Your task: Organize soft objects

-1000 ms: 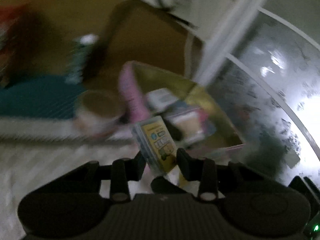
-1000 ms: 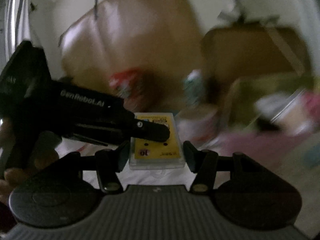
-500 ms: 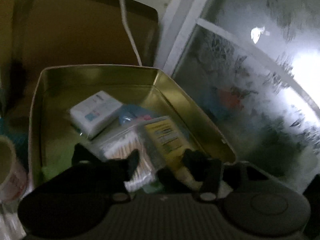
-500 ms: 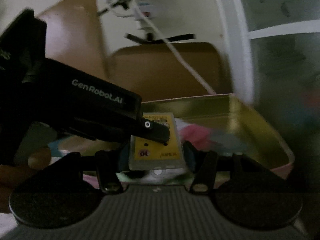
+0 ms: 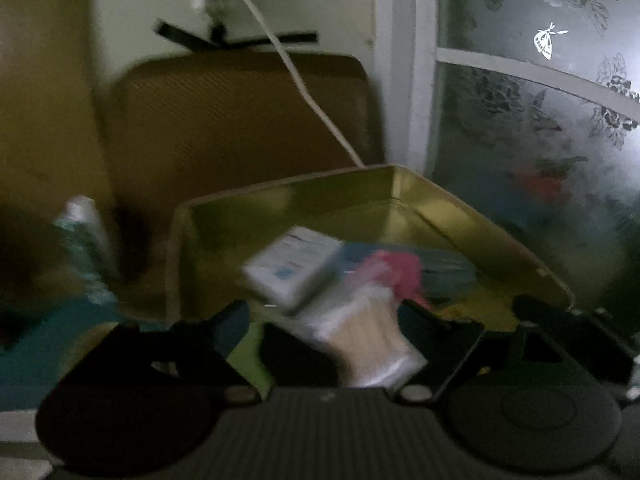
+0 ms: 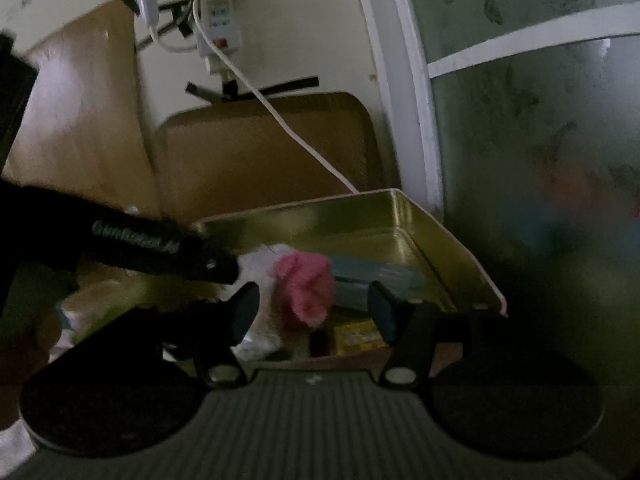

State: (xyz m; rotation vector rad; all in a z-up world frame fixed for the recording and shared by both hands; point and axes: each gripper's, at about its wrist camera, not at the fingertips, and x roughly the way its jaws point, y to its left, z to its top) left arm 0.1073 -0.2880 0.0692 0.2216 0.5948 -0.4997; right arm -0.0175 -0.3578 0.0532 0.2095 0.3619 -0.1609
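In the left wrist view, your left gripper (image 5: 324, 320) sat low at the near edge of the gold tin (image 5: 472, 216). Its jaws were opening wide and gripped nothing. A clear bag of cotton swabs (image 5: 368, 340) lay loose between them, with no finger pressing on it. Just behind the bag sat a small white box (image 5: 292, 268), and to its right a pink fluffy thing (image 5: 394, 268) rested on something blue. All of these lay inside the tin. A blurry bottle (image 5: 86, 240) stood outside the tin, to the far left. A white cable (image 5: 304, 92) hung down the wall behind.

In the right wrist view, your right gripper (image 6: 314, 306) pointed into the same tin (image 6: 448, 252) from the near side. Its jaws were opening and nothing was squeezed in them. The pink fluffy thing (image 6: 306, 286) showed in the gap, but it lay in the tin, apart from both fingers. A yellow card pack (image 6: 356, 338) lay flat near the front wall of the tin, below the right finger. Your left gripper (image 6: 224, 268) reached in from the left, its tip close to a white soft lump (image 6: 256, 260).

The swab bag looked light and crinkly, so it might slip; pinch it across the middle, over the sticks. The pink thing looked very soft and squashy, so you could grab it anywhere with a gentle squeeze. The card pack looked stiff and smooth, so take it by its two long edges.
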